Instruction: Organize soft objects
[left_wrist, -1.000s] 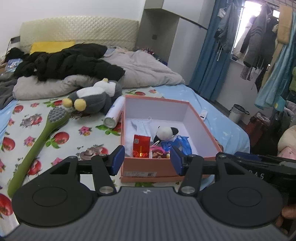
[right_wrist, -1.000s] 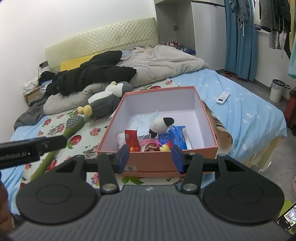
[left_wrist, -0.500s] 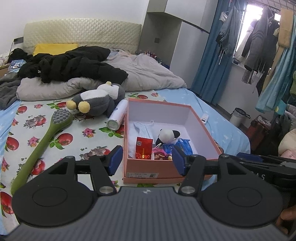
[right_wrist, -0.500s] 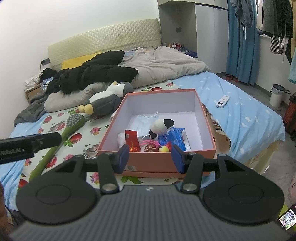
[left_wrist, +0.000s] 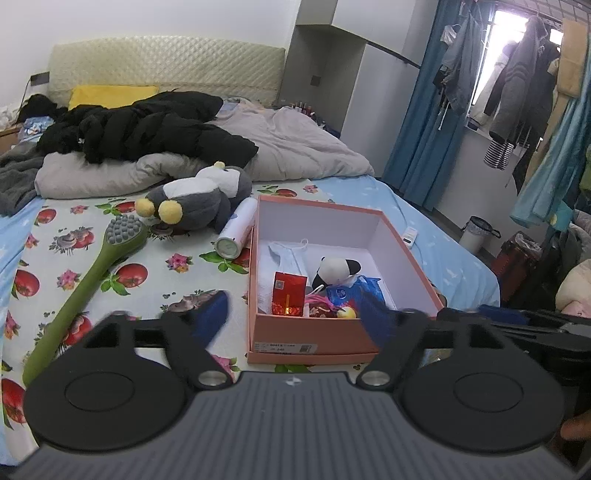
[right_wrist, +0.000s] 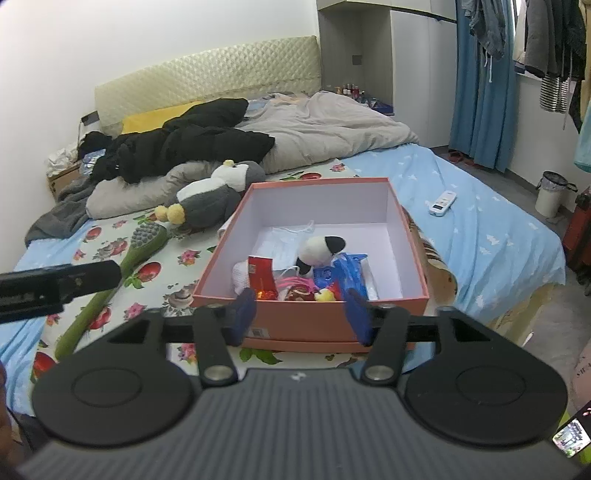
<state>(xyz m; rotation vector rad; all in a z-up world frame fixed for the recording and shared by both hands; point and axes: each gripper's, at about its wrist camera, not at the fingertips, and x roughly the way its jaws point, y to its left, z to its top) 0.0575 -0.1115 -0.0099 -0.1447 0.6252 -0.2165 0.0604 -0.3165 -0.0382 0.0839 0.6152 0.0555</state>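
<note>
On the bed, seen from the left gripper (left_wrist: 295, 317), released and empty, a pink box (left_wrist: 314, 338) holds a small black-and-white plush (left_wrist: 334, 269), a red packet (left_wrist: 290, 291) and a blue bag (left_wrist: 360, 291). From the right gripper (right_wrist: 301, 314), likewise spread and empty, the grey penguin plush (right_wrist: 210, 197) lies just beside the box's far-left side.

Grey penguin plush (left_wrist: 199, 201) beside pink box (left_wrist: 314, 334)

box (left_wrist: 317, 334) on bed (left_wrist: 436, 254) | small plush toy (left_wrist: 334, 271) in box | can (left_wrist: 236, 230) left of box | penguin plush (left_wrist: 195, 201) behind can | brush (left_wrist: 85, 284) far left
</note>
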